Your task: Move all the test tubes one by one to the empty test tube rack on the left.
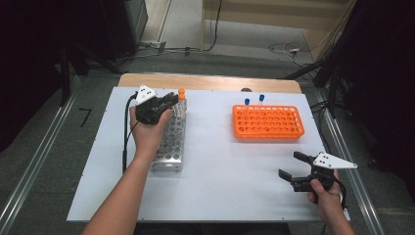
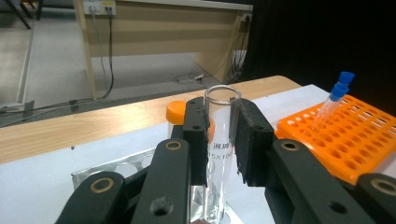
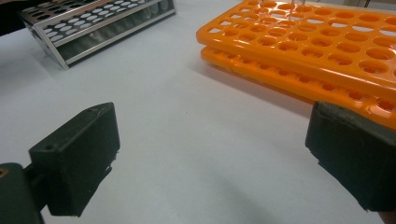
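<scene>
Your left gripper [image 1: 172,99] is at the far end of the metal rack [image 1: 170,142], which lies on the left part of the white table [image 1: 215,161]. Its fingers [image 2: 252,140] are closed on a clear, uncapped glass tube [image 2: 221,140] that stands upright, its lower end down in the rack's far end. An orange-capped tube [image 1: 181,93] stands in the rack just beside the held one. To the right of the metal rack, well apart from it, lies an orange rack [image 1: 267,122] with two blue-capped tubes [image 1: 261,98] standing at its far edge. Your right gripper [image 1: 292,169] is farther right than the metal rack and nearer to you than the orange rack, low over bare table. Its fingers [image 3: 77,158] are spread wide with nothing between them, pointing toward the metal rack.
</scene>
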The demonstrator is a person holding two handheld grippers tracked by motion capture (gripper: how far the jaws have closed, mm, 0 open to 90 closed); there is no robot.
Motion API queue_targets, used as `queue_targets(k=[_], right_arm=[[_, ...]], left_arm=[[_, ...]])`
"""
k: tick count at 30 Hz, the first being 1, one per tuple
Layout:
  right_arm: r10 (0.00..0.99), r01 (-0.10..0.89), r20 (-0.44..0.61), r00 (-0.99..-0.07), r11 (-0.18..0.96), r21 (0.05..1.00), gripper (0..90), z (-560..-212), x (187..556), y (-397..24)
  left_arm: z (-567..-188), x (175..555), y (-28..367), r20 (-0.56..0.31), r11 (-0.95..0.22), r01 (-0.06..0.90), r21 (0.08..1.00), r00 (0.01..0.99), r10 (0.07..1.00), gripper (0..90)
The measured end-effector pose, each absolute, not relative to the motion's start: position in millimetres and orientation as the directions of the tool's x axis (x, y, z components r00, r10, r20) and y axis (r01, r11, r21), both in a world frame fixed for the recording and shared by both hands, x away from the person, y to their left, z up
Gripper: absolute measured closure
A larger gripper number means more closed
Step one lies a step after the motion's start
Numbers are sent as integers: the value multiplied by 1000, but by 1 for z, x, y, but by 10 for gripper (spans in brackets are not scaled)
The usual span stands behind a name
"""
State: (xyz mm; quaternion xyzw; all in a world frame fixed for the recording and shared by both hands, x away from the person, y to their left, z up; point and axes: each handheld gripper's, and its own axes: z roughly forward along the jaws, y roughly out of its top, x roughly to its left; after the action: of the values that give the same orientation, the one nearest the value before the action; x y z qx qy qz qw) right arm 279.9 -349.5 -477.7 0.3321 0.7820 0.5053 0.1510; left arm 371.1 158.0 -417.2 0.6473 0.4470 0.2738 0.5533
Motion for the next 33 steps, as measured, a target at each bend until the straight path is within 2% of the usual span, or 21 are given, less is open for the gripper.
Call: queue_targets(k=[8,18,25,33], right_arm=[[675,370,101,-731,268,889,16,-479,280,-351],[673,374,101,-733,274,886,15,-481,280,-349],[675,379,106,-730,271,885,16,-481,281,-350],[675,378,105,-731,272,885,16,-481,281,-349]], left_arm=[[-422,375,152,-136,-1,287,958,458,878,762],[-428,375,141,-87,-61,315,947,435,896,762],[-430,373,136,-46,-128,369,920,426,903,759],[-429,372,135,-41,-143,394,908,423,905,752]])
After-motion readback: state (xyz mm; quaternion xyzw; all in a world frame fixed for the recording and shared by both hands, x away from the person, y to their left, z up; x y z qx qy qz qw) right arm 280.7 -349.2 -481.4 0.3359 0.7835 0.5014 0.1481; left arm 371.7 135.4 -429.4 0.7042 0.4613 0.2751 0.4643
